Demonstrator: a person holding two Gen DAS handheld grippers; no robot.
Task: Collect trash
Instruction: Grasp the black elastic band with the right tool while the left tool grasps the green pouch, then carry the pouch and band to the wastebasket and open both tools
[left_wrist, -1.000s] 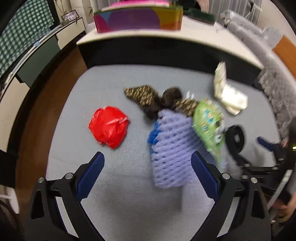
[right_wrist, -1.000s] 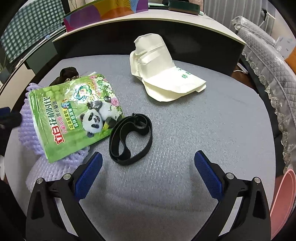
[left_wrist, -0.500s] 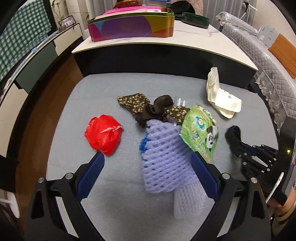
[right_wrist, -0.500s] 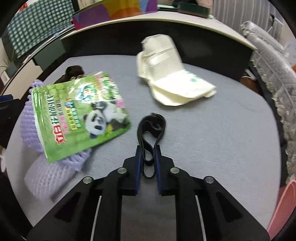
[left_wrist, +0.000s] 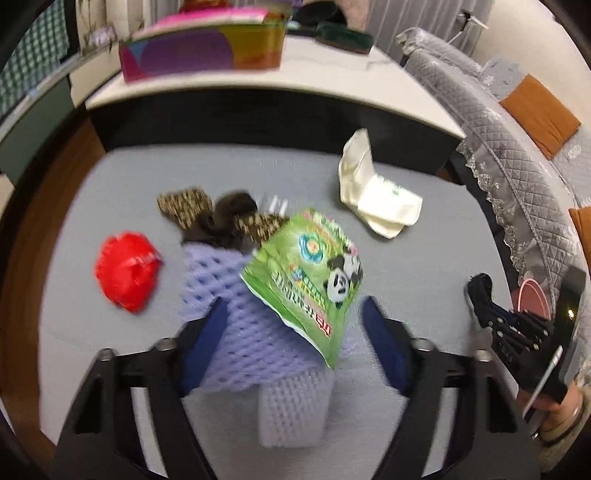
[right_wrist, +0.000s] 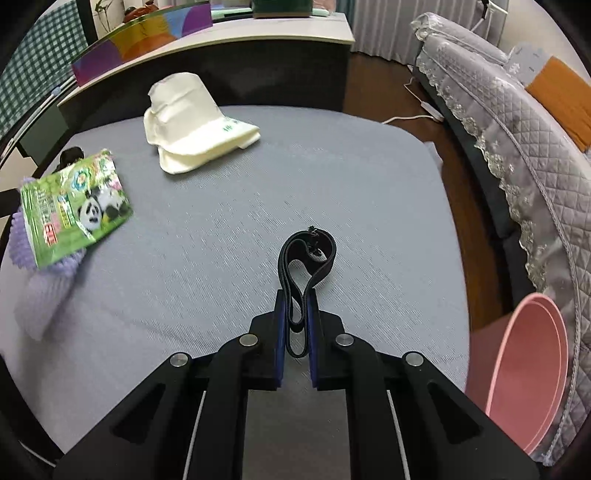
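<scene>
Trash lies on a grey padded surface. My left gripper hangs over a purple foam net with a green panda snack packet on top. Its jaws are closing with both between them, and I see no firm squeeze. A crumpled red plastic bag lies to the left. A white folded paper wrapper sits at the back right. My right gripper is shut on a black elastic band, which loops out ahead of the fingers. The packet and wrapper lie off to its left.
A brown patterned cloth lies behind the foam net. A pink basin stands on the floor at the right edge, beside a grey quilted sofa. A dark counter with a colourful box runs along the back.
The right gripper shut on the black band and carried it rightward toward the pink basin. The left gripper moved forward over the foam net and packet, and its jaws narrowed.
</scene>
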